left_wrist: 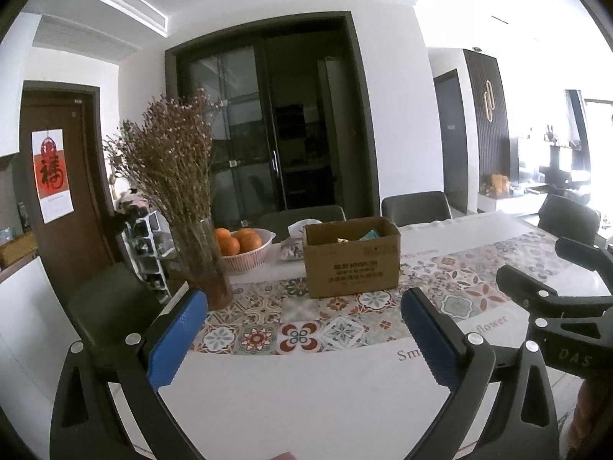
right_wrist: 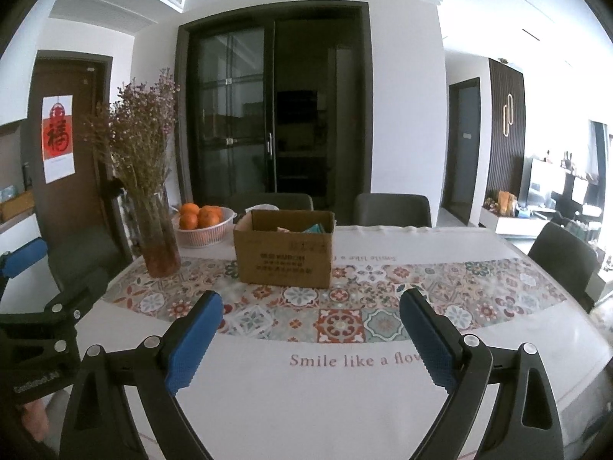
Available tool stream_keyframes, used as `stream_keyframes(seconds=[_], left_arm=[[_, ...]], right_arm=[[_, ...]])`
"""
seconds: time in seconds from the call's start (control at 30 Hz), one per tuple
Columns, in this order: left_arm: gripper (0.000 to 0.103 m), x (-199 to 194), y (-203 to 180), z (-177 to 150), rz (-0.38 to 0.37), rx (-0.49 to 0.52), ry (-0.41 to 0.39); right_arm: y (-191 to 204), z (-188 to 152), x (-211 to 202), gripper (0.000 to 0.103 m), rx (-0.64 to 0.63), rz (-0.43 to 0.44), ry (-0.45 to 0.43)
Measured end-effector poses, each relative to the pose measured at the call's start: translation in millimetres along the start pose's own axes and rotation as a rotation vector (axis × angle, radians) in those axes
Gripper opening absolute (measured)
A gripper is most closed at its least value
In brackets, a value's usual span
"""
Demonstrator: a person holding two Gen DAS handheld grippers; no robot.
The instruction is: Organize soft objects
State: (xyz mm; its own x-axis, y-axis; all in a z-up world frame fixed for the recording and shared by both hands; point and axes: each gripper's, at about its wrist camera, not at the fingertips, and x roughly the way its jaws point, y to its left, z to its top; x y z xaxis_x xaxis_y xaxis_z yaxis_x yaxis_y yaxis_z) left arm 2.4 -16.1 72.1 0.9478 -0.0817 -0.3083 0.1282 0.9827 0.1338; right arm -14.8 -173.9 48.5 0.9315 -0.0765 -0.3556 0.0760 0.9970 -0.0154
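An open brown cardboard box (left_wrist: pixel 352 257) stands on the patterned table runner; it also shows in the right wrist view (right_wrist: pixel 284 251). Soft items poke above its rim, one teal (left_wrist: pixel 369 234). A floral fabric pouch (left_wrist: pixel 292 249) lies just left of the box. My left gripper (left_wrist: pixel 304 316) is open and empty above the table's near edge. My right gripper (right_wrist: pixel 311 318) is open and empty, also short of the box. The right gripper's black frame shows in the left wrist view (left_wrist: pixel 551 299).
A glass vase of dried flowers (right_wrist: pixel 155 230) stands at the left of the runner. A white bowl of oranges (right_wrist: pixel 205 224) sits behind it. Grey chairs (right_wrist: pixel 392 209) ring the table. The white tablecloth (right_wrist: pixel 306 402) spreads in front of both grippers.
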Motion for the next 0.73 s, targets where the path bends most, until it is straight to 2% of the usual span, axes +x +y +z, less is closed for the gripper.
stream_keyframes(seconds=[0.3,0.73], left_arm=[[0.103,-19,-2,-6,0.023,0.005,-0.024],[0.103,-18,-1,-7,-0.002,-0.015,-0.011]], right_arm=[[0,-3,-7,0.095,0.003,0.010,-0.013],[0,-4,-5,0.095,0.003,0.012,-0.012]])
